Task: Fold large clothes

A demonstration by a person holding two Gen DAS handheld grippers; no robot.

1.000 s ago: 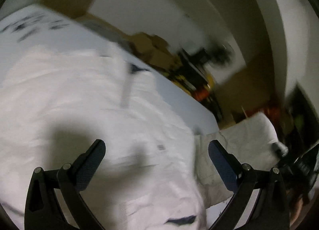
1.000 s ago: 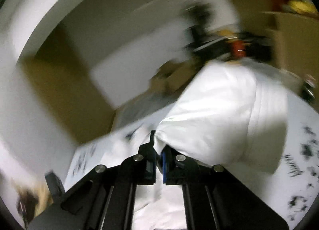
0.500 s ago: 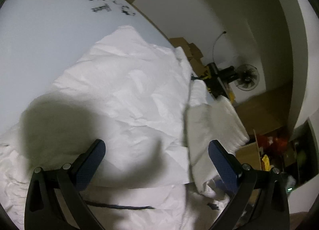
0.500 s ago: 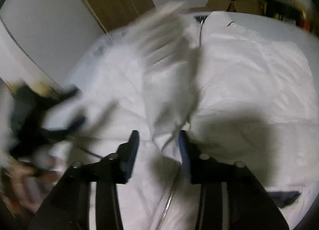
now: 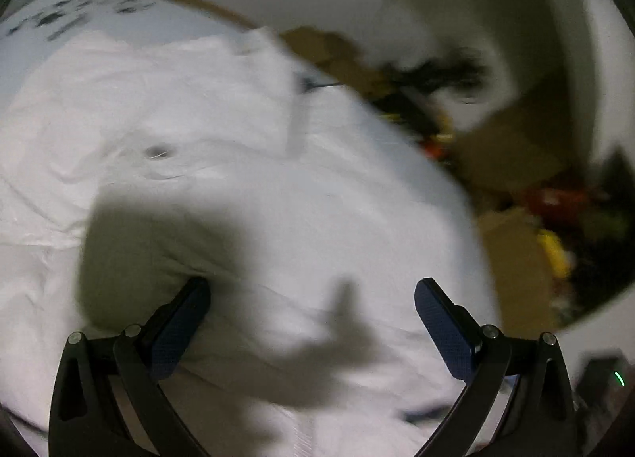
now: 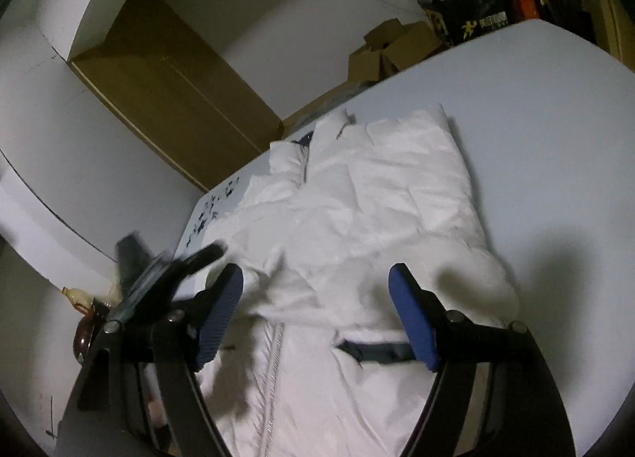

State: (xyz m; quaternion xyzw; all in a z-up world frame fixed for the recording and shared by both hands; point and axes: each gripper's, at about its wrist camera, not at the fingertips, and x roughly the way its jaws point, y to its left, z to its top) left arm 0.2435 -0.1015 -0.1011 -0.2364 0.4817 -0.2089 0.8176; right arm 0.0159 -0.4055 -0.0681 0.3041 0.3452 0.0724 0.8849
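Observation:
A large white puffy jacket [image 6: 377, 211] lies spread on a pale table [image 6: 555, 139], zipper running toward me, both sleeves folded over the body. My right gripper [image 6: 315, 282] is open and empty, hovering above the jacket's lower middle. The left gripper [image 6: 158, 270] shows blurred at the jacket's left edge in the right wrist view. In the left wrist view the jacket [image 5: 238, 179] fills the frame, blurred, and my left gripper [image 5: 311, 294] is open and empty just above it, casting a shadow on the fabric.
Cardboard boxes [image 6: 389, 52] and a black box [image 6: 468, 16] stand beyond the table's far edge. A brown wooden panel [image 6: 170, 92] leans on the wall. A brown bottle [image 6: 85, 334] sits low at left. Black marks [image 6: 214, 211] are printed on the table.
The right gripper let go of the sleeve, which now lies folded over the jacket body, and opened wide while pulling back. The left gripper stays open and has swung over the jacket.

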